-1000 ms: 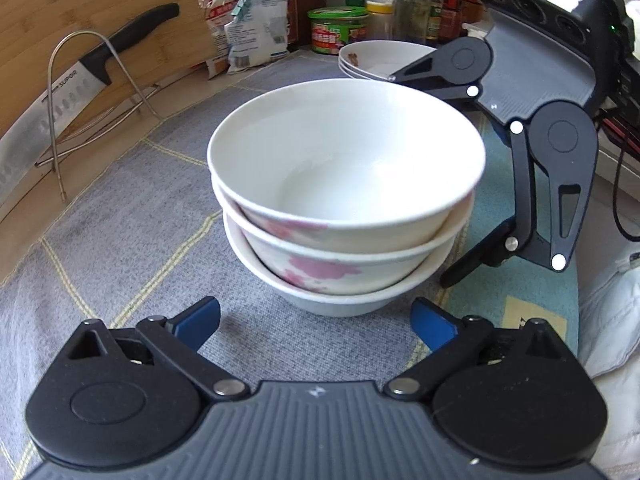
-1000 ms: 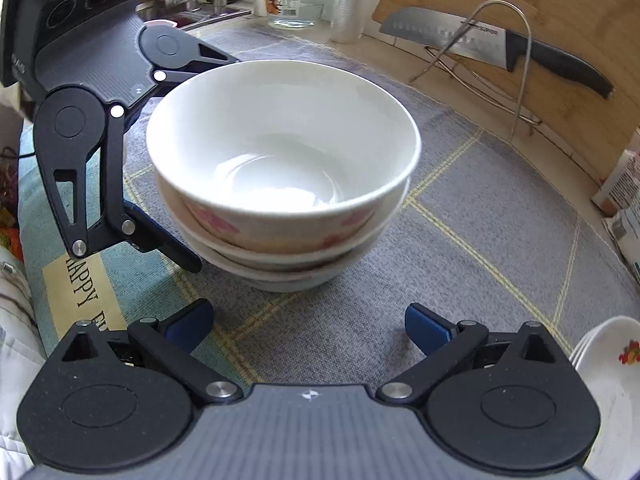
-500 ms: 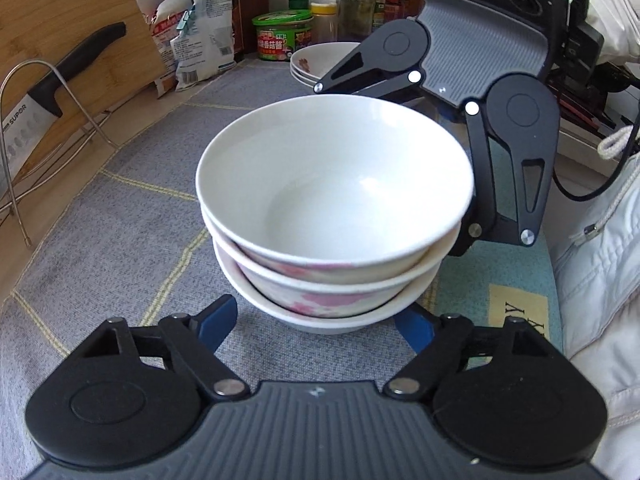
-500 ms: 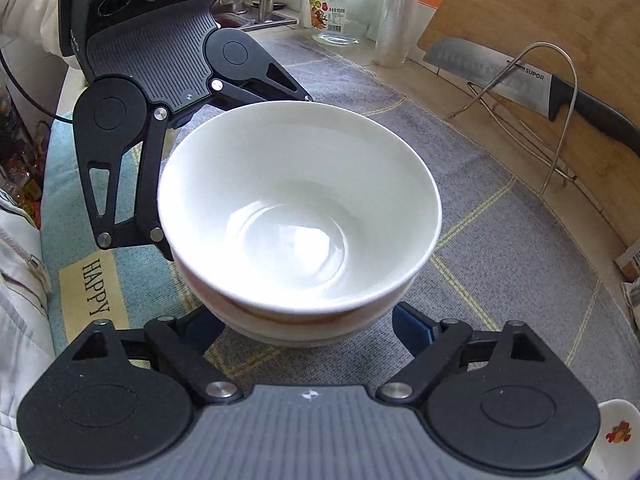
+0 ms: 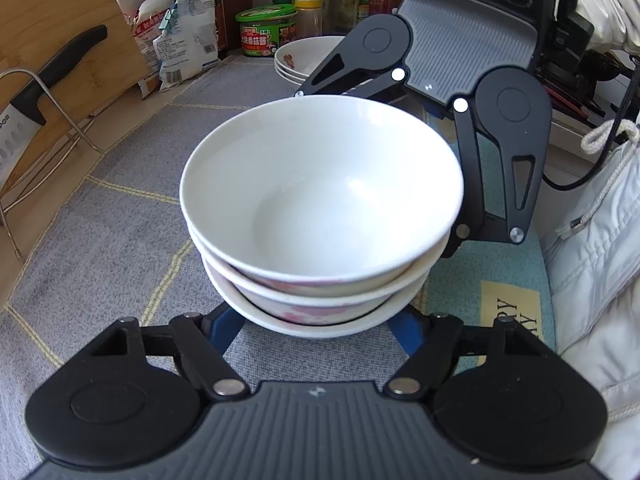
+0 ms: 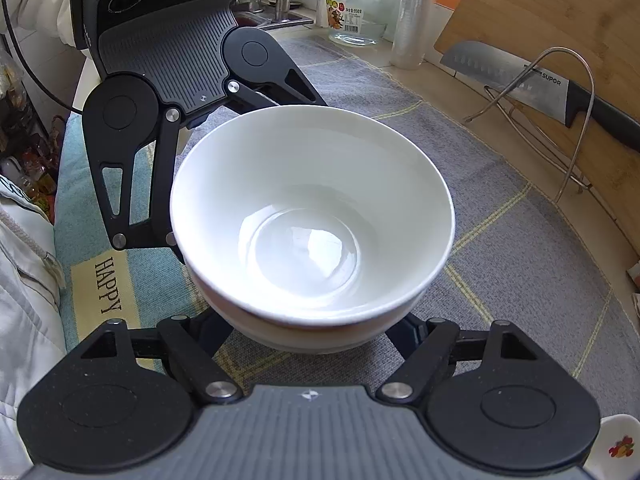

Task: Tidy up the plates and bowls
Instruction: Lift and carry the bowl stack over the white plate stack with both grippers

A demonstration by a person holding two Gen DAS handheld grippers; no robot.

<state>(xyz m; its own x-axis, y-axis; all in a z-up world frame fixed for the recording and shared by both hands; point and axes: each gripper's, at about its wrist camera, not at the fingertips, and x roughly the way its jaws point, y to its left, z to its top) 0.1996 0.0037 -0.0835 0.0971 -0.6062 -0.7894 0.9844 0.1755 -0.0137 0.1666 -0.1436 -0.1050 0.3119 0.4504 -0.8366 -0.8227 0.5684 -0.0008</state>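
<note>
A stack of three white bowls (image 5: 320,200) with pink flowers sits on the grey mat (image 5: 120,216); it also shows in the right wrist view (image 6: 312,216). My left gripper (image 5: 320,324) is open, its blue fingertips (image 5: 224,322) reaching under the near side of the stack. My right gripper (image 6: 312,330) is open the same way at the opposite side, its fingertips mostly hidden by the bottom bowl. Each gripper's body shows behind the stack in the other's view: the right gripper (image 5: 460,60), the left gripper (image 6: 168,52). A stack of white plates (image 5: 304,56) stands behind.
A knife (image 6: 540,84) lies on a wire rack (image 6: 560,120) against a wooden board (image 6: 560,12). Jars, bottles and bags (image 5: 264,28) line the back. A glass jar (image 6: 360,8) stands at the mat's far end. A plate rim (image 6: 616,444) is by my right gripper.
Both grippers have moved in toward the bowl stack from opposite sides, and their fingertips now reach under its base. The bowls stay stacked.
</note>
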